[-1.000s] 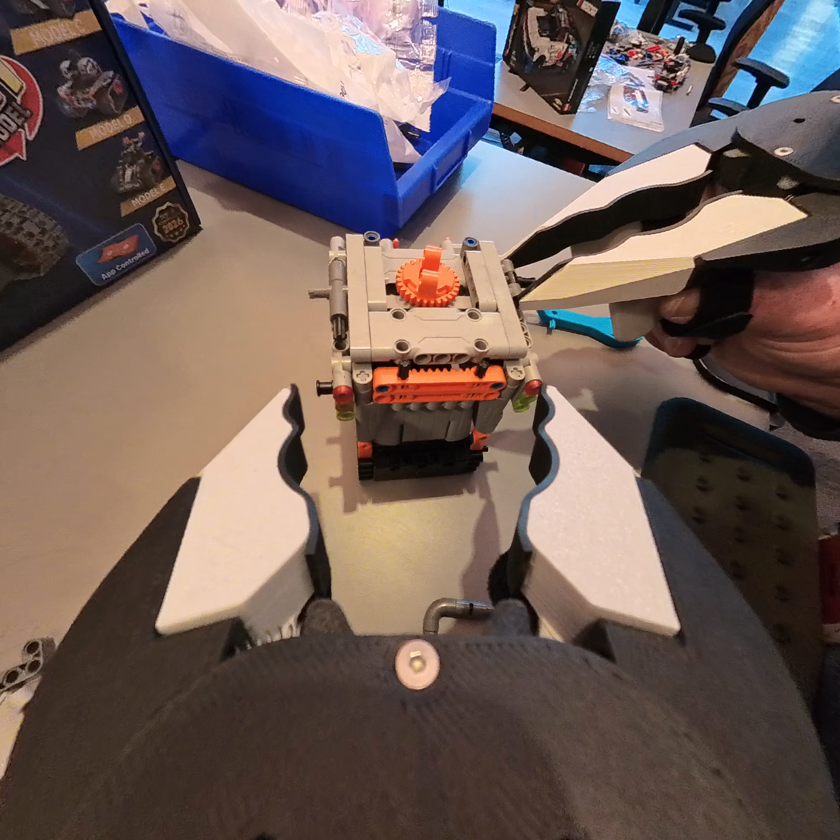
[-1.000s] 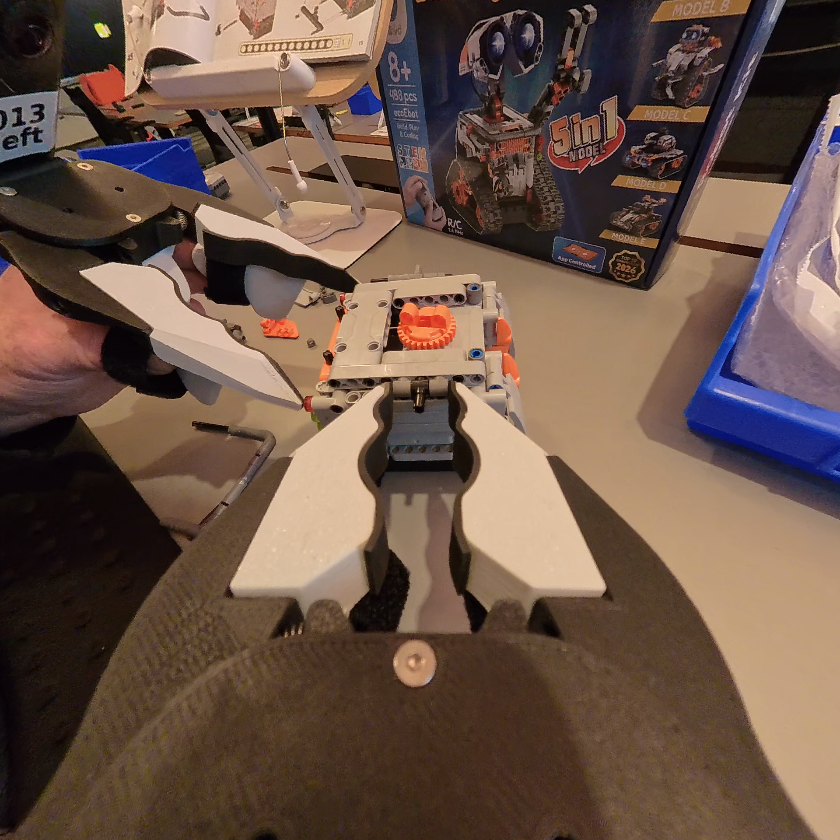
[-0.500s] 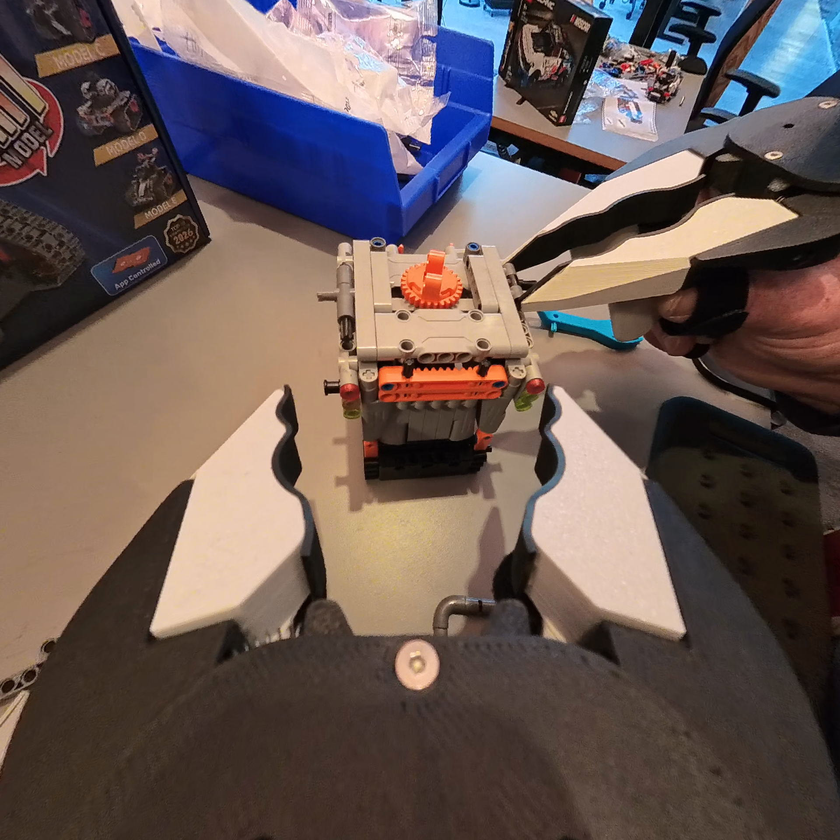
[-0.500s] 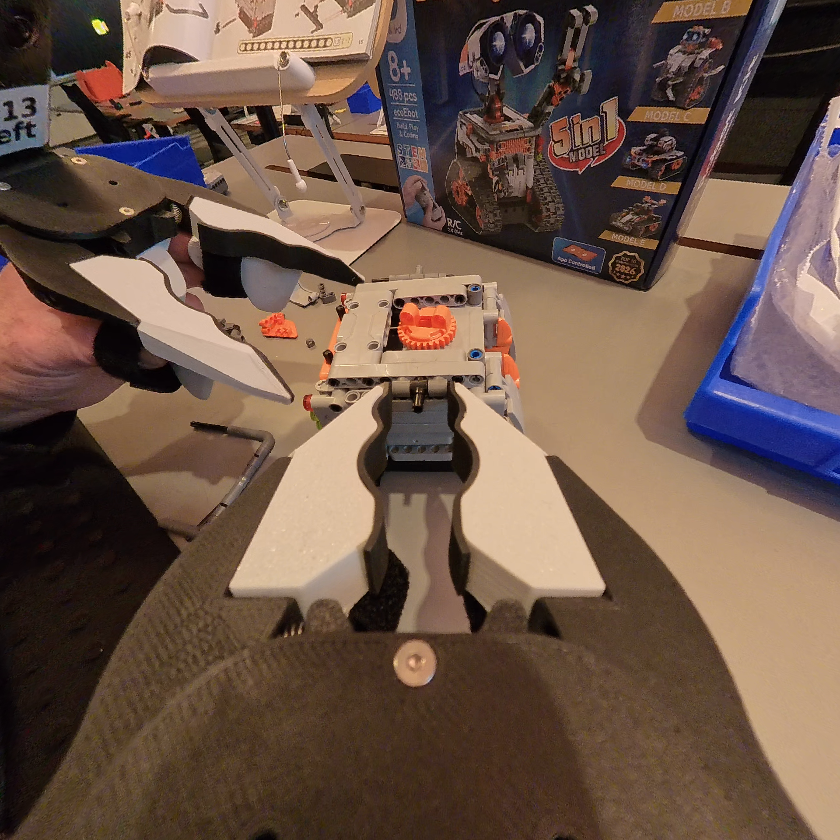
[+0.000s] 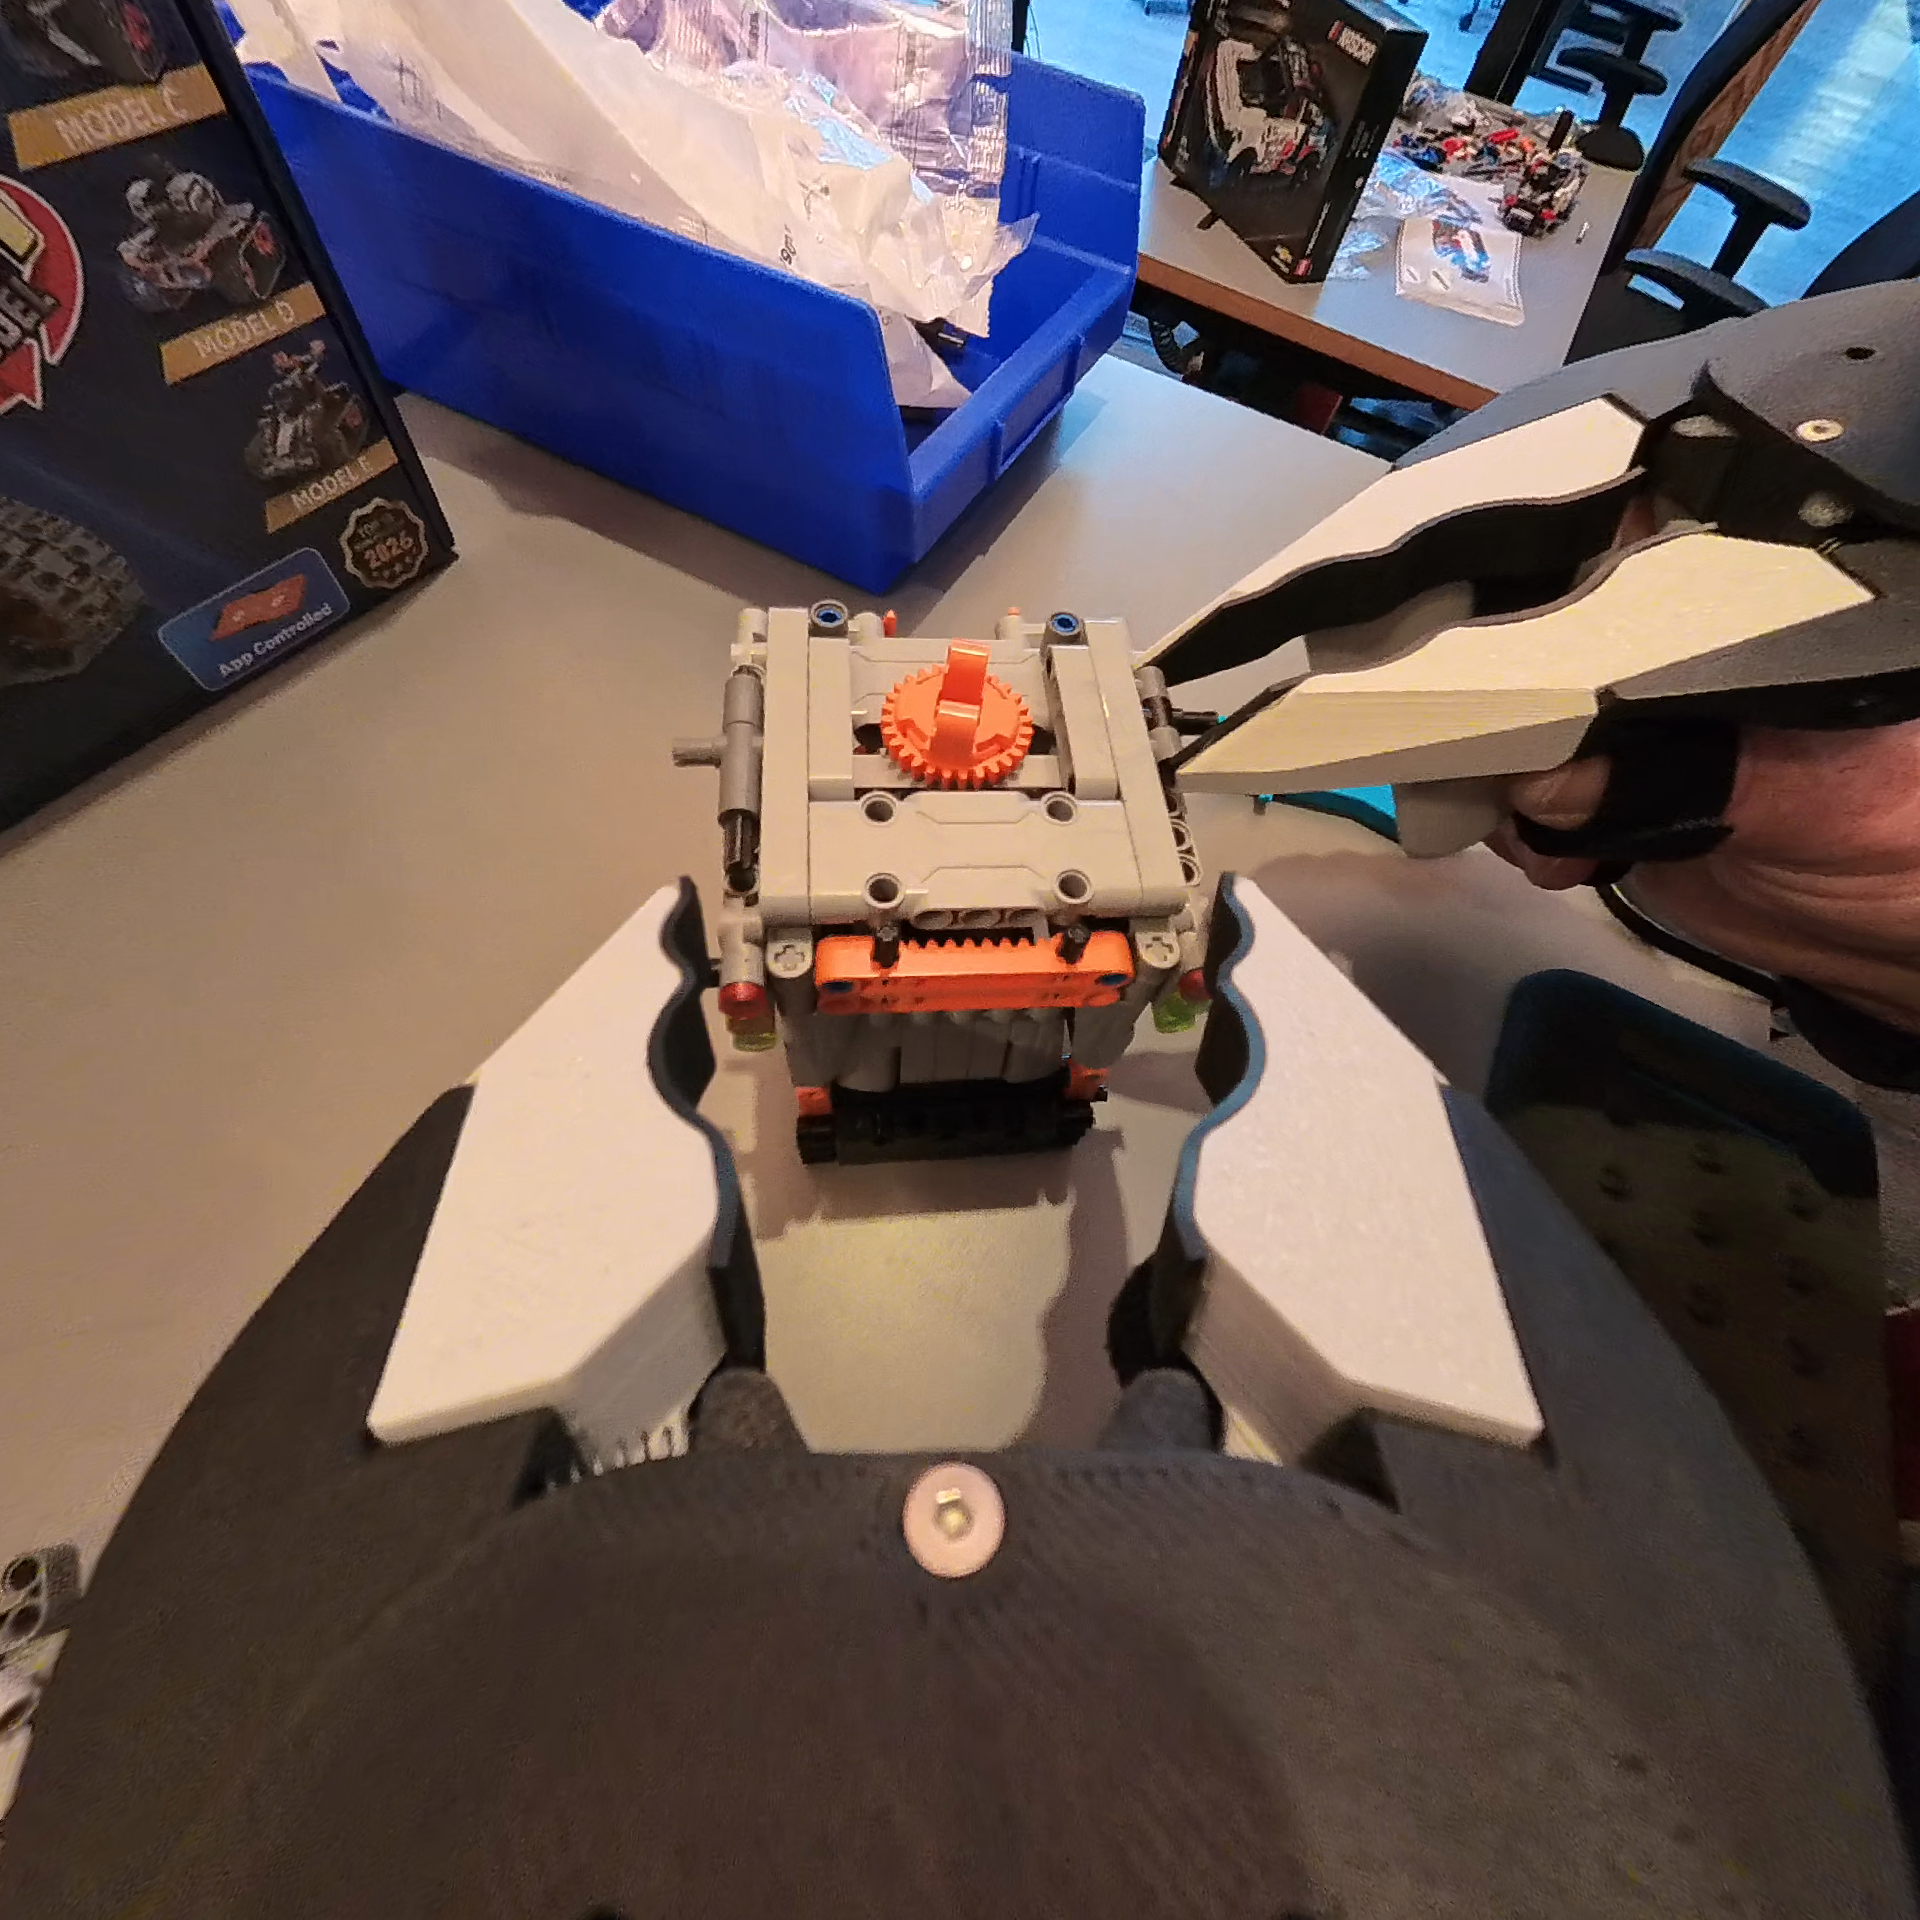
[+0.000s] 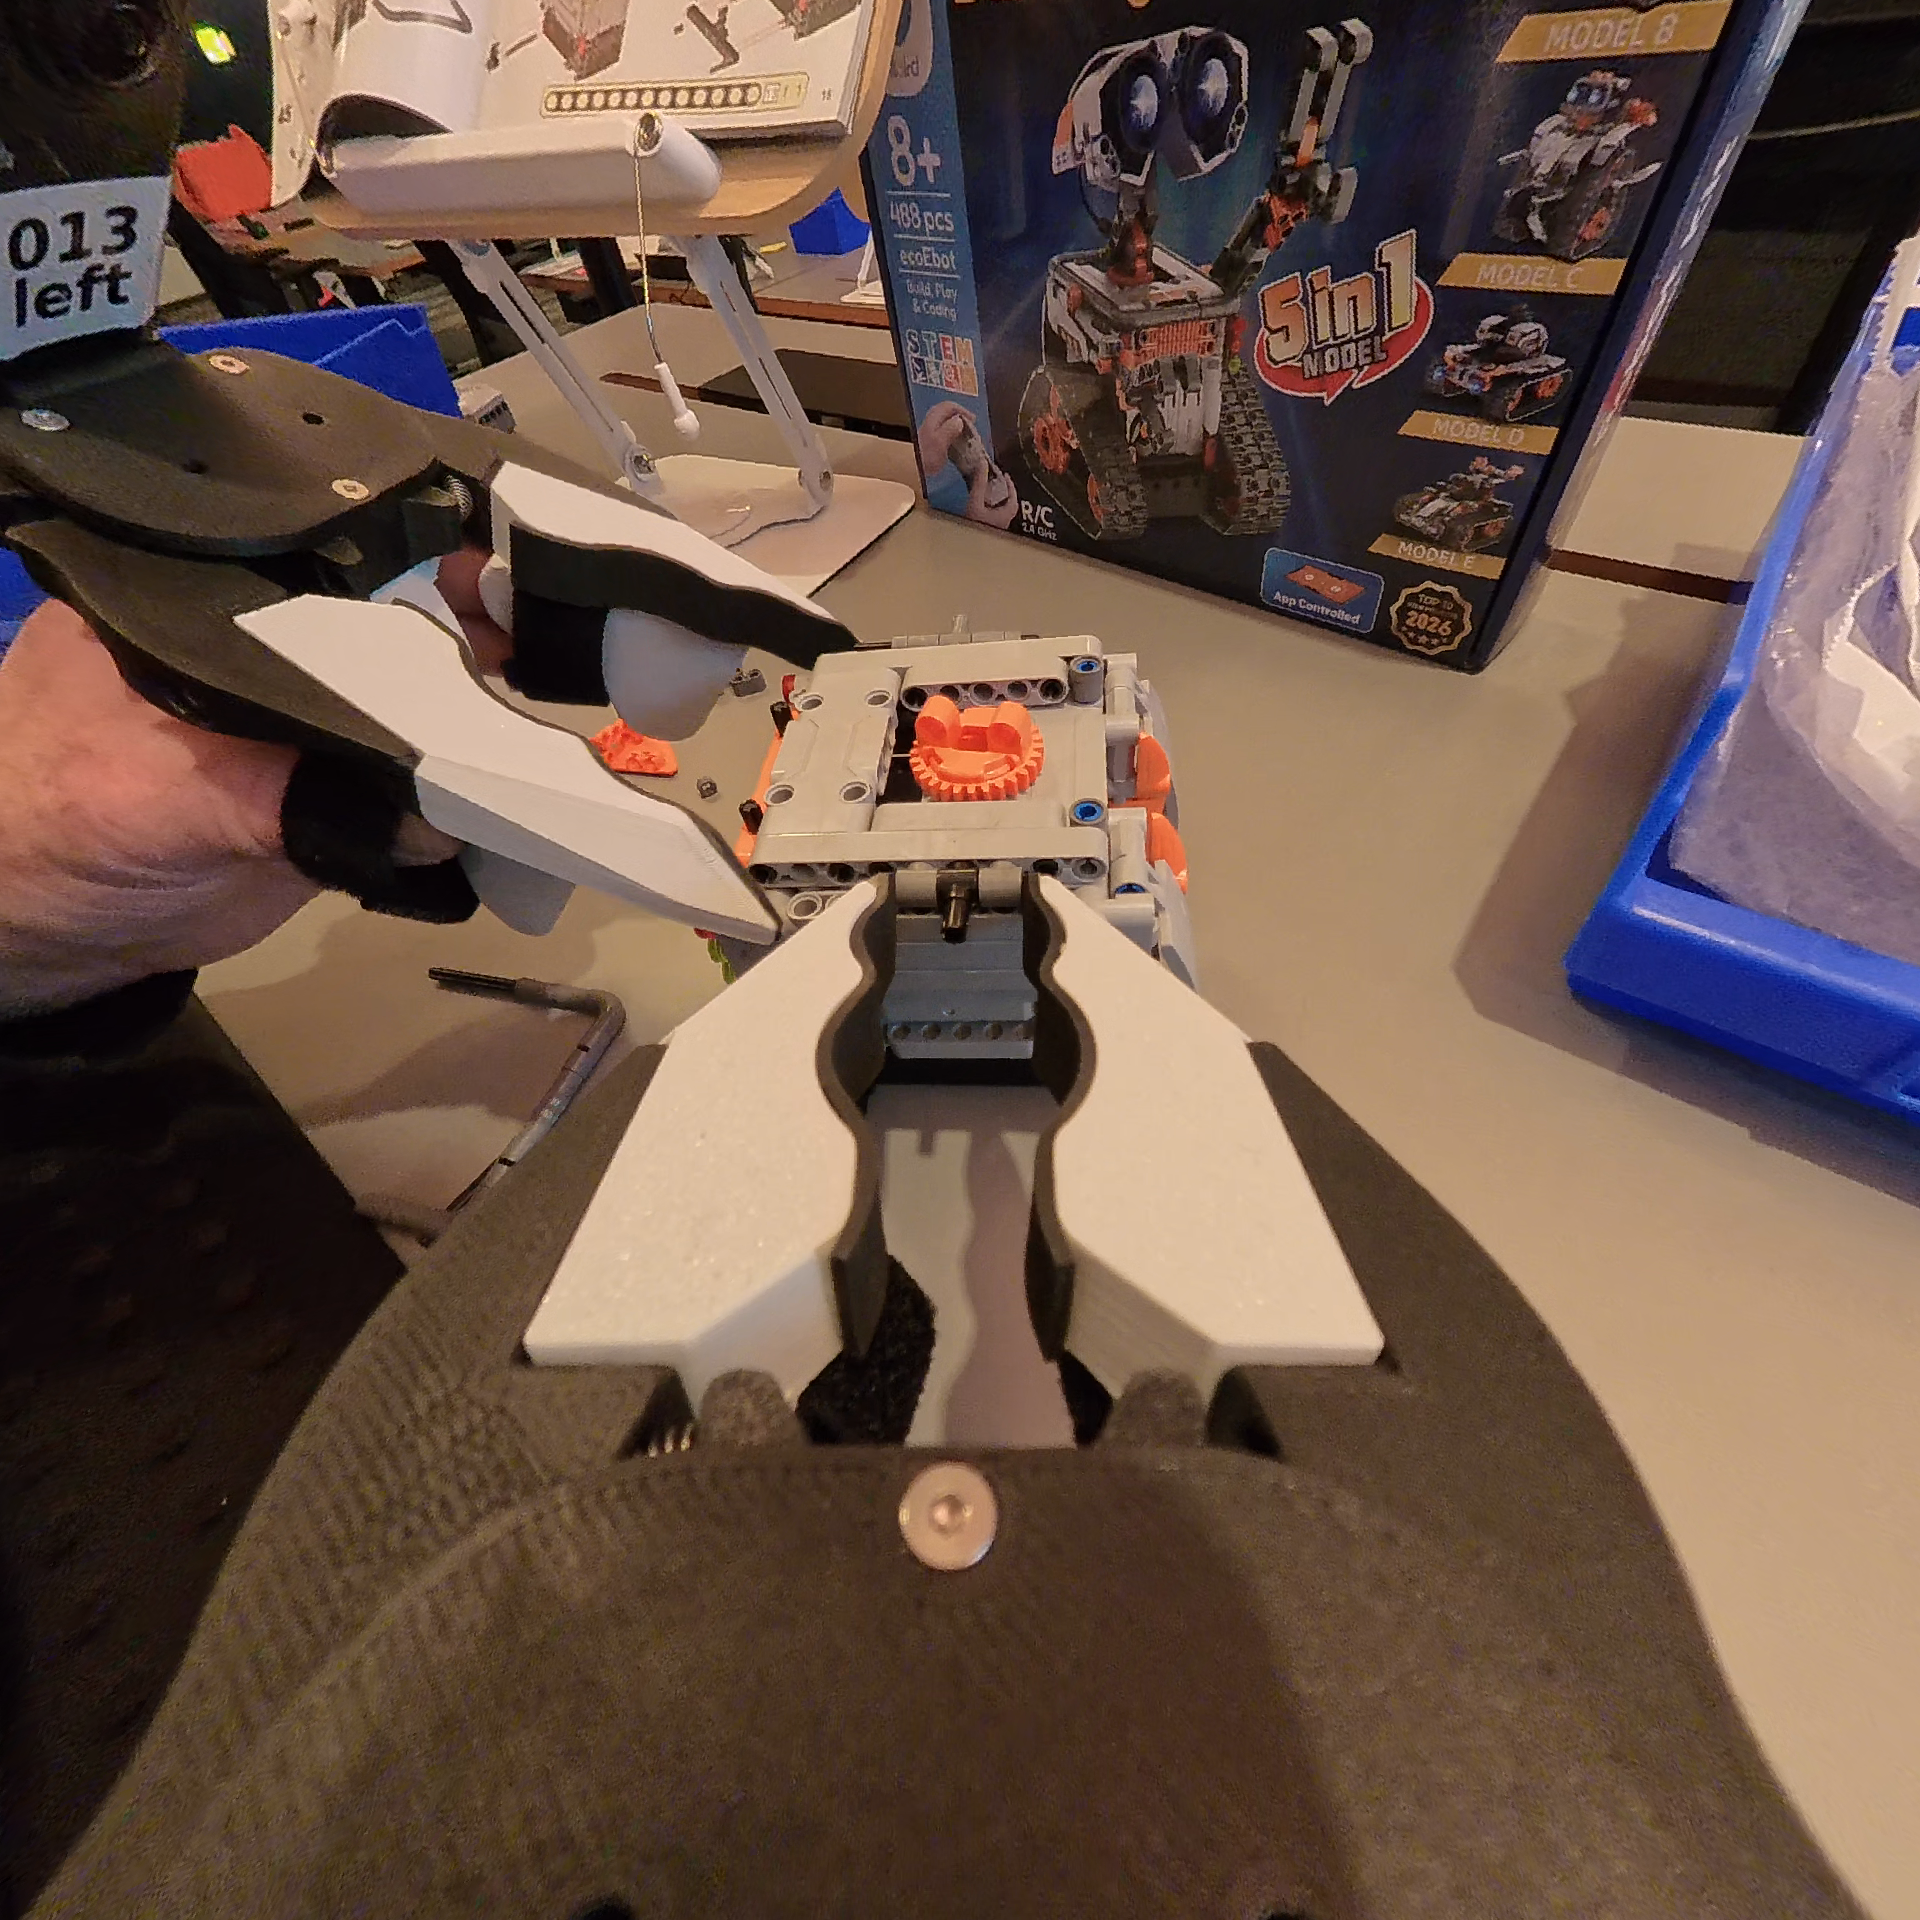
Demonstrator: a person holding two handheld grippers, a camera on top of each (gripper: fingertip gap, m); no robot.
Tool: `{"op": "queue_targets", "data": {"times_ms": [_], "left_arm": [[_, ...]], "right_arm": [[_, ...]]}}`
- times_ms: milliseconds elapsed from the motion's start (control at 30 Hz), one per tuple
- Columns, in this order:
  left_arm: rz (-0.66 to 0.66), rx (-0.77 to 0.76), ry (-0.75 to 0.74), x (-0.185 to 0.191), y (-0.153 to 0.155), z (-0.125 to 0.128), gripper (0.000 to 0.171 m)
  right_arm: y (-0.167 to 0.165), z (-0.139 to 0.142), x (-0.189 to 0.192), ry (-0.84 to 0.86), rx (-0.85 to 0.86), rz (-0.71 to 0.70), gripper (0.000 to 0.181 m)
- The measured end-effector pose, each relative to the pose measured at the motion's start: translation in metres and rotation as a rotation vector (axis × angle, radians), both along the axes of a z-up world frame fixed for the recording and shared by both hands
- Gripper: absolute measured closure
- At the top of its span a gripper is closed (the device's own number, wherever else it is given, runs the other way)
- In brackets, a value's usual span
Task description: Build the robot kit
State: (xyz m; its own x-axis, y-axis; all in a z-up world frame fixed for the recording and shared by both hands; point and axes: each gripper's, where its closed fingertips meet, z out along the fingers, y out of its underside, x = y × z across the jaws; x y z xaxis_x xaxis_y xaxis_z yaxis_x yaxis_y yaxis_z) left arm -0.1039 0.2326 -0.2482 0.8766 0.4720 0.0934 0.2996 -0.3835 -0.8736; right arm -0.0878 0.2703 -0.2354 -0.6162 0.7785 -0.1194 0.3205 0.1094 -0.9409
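tabletop (image 5: pixel 312 883): grey surface carrying everything; brick model standing near its middle.
blue bin (image 5: pixel 727 343): sitting behind the model, stuffed with clear plastic bags (image 5: pixel 779 156).
kit box (image 6: pixel 1299 312): standing upright at the far edge, beside a booklet stand (image 6: pixel 582 156) facing the work spot.
brick model (image 5: pixel 956 831): grey block, orange gear (image 5: pixel 956 717) on top, resting upright on its black base.
left gripper (image 5: pixel 961 935): spread wide, fingertips flanking the model's near corners just beside it, gripping nothing; approaching level from the front.
right gripper (image 6: pixel 956 914): jaws narrowed around a small dark pin on the model's side, contact unclear so I cannot tell if it is clamping; probably steadying the block.
hand (image 5: pixel 1787 831): wrapping the right gripper's handle, coming in from the side.
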Motion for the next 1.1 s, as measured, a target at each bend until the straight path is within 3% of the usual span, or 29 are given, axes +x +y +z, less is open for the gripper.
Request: {"op": "queue_targets", "data": {"times_ms": [1100], "left_arm": [[-0.008, 0.032, -0.018, -0.0031, -0.0042, 0.0015, 0.086]], "right_arm": [[-0.0036, 0.0000, -0.0017, 0.006, 0.010, 0.007, 0.160]]}}
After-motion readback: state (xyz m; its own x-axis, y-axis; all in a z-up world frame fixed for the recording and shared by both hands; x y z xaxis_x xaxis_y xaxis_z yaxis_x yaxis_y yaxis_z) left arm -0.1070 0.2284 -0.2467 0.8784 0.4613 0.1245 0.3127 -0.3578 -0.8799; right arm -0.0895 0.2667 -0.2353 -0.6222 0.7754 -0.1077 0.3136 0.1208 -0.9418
